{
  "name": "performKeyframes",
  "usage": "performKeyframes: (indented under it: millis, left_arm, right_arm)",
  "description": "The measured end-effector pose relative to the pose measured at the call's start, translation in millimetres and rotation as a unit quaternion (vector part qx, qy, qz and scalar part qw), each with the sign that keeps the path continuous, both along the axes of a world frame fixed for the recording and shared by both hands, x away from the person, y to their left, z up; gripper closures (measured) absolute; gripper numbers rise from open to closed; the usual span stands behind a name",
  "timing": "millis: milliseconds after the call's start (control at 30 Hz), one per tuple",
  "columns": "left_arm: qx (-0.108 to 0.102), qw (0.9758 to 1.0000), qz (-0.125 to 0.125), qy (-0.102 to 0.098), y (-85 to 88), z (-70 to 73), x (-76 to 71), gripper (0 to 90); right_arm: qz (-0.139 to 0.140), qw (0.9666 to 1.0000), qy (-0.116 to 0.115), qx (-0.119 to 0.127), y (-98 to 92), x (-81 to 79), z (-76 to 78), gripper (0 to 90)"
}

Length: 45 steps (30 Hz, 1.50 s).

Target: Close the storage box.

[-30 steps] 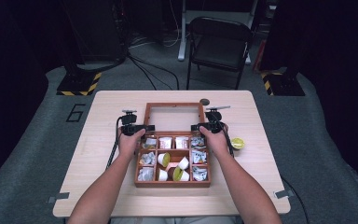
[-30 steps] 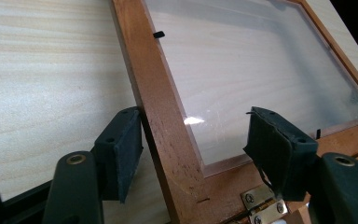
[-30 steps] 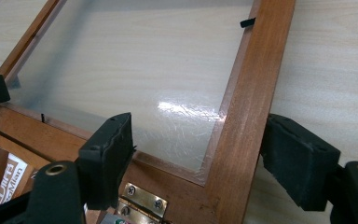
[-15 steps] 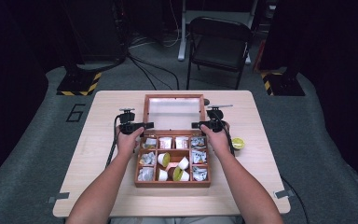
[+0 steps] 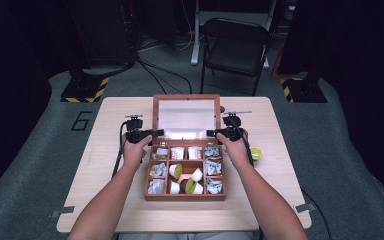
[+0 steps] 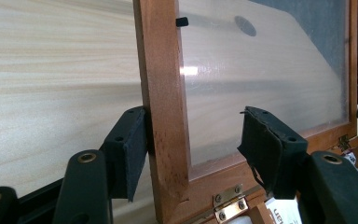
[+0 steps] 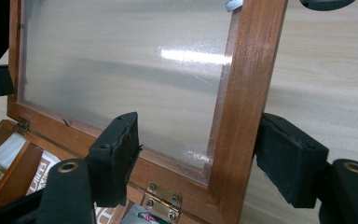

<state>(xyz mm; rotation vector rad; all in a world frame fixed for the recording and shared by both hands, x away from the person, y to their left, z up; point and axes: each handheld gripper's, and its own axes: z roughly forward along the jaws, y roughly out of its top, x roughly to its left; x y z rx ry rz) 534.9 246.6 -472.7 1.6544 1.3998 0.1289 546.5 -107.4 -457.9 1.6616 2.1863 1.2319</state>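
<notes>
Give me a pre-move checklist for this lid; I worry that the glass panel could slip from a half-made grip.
1. Left gripper straddles a side rail of the lid: ok. Its jaws have just been closing, with the rail between them.
2. Left grip firm: not ok. The outer pad touches the rail; the inner pad stands off in front of the pane.
3. Right gripper straddles the opposite rail: ok. Its jaws have also just been closing.
4. Right grip firm: not ok. The inner pad is clear of the rail.
5. Hinge seated: ok.
6. Contents of the box below the rim: cannot tell.
</notes>
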Motion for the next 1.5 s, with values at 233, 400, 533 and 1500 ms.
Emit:
performKeyframes:
  millis: [233, 400, 533, 1500]
  left_arm:
    - [0.002, 0.9999, -0.009, -0.011, 2.4, 4.9, -3.5, 42.3]
    - [0.008, 0.9996, -0.019, -0.019, 4.4, 7.9, -6.0, 43.3]
    - [0.008, 0.9995, -0.018, -0.025, 3.9, 9.4, -8.1, 43.7]
    - [-0.013, 0.9943, -0.047, -0.095, 9.9, 56.7, -33.4, 44.5]
  right_arm:
    - [0.007, 0.9999, -0.011, 0.000, -1.5, -3.4, 5.1, 31.0]
    - [0.008, 0.9999, -0.011, 0.002, -1.8, -6.9, 9.4, 31.1]
    - [0.016, 0.9997, -0.019, -0.003, -2.4, -8.9, 11.8, 31.2]
    - [0.043, 0.9977, -0.052, -0.004, -2.4, -28.5, 52.3, 36.6]
